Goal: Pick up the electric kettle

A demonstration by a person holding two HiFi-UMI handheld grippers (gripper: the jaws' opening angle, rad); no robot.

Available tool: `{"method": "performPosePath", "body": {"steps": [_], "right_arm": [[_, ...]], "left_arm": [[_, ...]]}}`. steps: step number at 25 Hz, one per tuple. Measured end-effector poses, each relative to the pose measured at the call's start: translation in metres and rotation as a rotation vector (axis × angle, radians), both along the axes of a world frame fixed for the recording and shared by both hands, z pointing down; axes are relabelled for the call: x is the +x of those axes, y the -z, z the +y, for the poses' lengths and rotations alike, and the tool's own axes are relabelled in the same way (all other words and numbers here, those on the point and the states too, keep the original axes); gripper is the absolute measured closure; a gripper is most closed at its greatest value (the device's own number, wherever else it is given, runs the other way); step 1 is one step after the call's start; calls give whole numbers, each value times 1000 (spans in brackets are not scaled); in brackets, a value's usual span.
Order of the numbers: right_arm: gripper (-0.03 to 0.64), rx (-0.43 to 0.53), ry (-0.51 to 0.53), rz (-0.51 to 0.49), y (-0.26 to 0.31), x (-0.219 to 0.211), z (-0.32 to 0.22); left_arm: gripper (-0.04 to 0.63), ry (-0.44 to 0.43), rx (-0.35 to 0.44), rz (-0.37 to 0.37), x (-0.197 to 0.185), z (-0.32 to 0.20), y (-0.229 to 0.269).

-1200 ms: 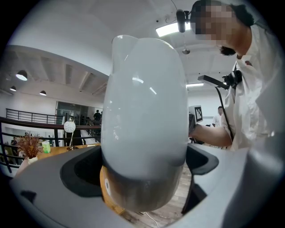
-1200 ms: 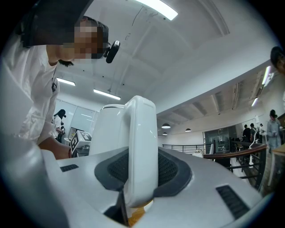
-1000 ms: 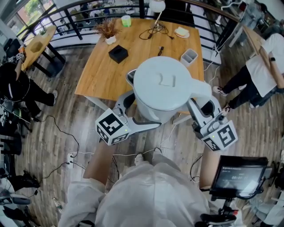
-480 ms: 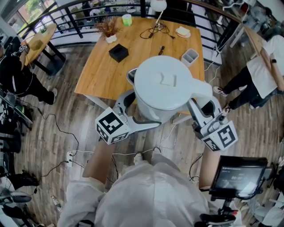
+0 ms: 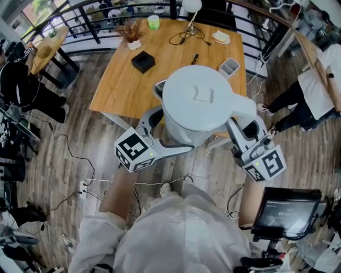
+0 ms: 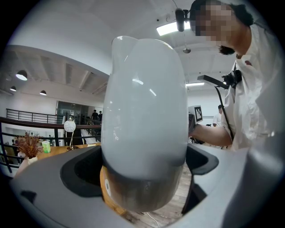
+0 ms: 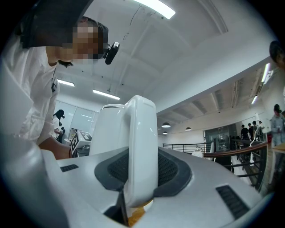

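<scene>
1. Nearest me, the left tool [image 6: 142, 182] has its jaws spread wide around the lower body of the white kettle [image 5: 200, 101]. The kettle fills the gap and the jaws appear to press on both flanks.
2. The right tool [image 7: 140, 178] is closed on the kettle's handle [image 7: 142, 142], which stands upright between its pads.
3. The kettle hangs in the air between the two tools, lid up and long axis vertical. Its handle points toward my right side.
4. I judge the lift done. Any further move depends on the right tool keeping the handle vertical while the left one steadies the body from the opposite side.
5. Below and beyond the kettle is the wooden bench [image 5: 122, 85].
6. On the bench are a black box [image 5: 142, 63] and a white holder [image 5: 227, 67]. At its far edge are a plant [image 5: 130, 37], a green cup [image 5: 153, 23] and a lamp [image 5: 190, 6].
</scene>
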State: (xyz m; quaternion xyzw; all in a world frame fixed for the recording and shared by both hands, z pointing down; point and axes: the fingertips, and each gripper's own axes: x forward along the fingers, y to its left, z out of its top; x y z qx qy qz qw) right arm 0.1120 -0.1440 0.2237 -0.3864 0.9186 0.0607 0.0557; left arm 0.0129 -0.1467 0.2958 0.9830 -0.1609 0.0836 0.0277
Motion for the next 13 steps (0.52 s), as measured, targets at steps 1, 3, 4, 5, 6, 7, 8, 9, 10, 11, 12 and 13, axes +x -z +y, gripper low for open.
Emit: {"method": "performPosePath", "body": {"steps": [1,3,4,5,6,7,8,9,10,11,12,13], "right_arm": [[500,0,0,1,0,0,0],[500,1,-1,3,-1,1,0],[500,1,-1,4,-1,1,0],[500,1,-2,6,-1,1,0],[500,1,-3,8,0,2,0],[500,0,-4,9,0,1,-1],[500,-1,-5,10,0,1,-1],[500,-1,-6,11,1,0,-1],[500,-1,-6,11,1,0,-1],[500,-1,-6,10,1,-1,-1],[500,-1,-7,9,2,-1,-2],[500,-1,-7,8,2,-2,-2]], "left_arm": [[15,0,0,0,0,0,-1],[15,0,-1,0,1,0,-1],[15,-1,-1,1,2,0,-2],[14,-2,-1,1,2,0,-1],[15,-3,-1,1,2,-1,-1],[15,-4,-2,2,2,-1,-1],[15,-5,-2,2,1,-1,-1],[15,-5,-2,3,1,-2,0],[15,-5,-2,3,0,-2,0],[15,-5,-1,3,0,-2,0],[15,-5,-1,3,-1,-2,1],[15,-6,0,4,-1,-2,1]]}}
